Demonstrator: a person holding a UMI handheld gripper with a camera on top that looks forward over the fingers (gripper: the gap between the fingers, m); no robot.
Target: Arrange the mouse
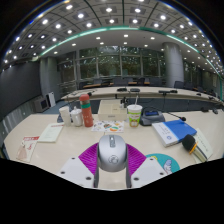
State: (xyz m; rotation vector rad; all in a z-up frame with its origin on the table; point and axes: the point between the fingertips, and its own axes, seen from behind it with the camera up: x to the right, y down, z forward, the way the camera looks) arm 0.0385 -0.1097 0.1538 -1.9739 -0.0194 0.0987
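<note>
The gripper (112, 165) is clamped on a grey mouse (112, 152), with a lidded cup (134, 114) and a bottle (87, 110) standing beyond on the desk (60, 150), contents unseen.

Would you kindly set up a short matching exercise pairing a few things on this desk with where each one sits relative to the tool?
Things:
1. mouse
2. paper cup
3. blue book
4. red can

Places:
A. beyond the tool, ahead and to the right
B. between the tool's fingers
C. beyond the tool, ahead and to the left
D. far right on the desk, past the cup

Pairs: 1-B, 2-A, 3-D, 4-C
</note>
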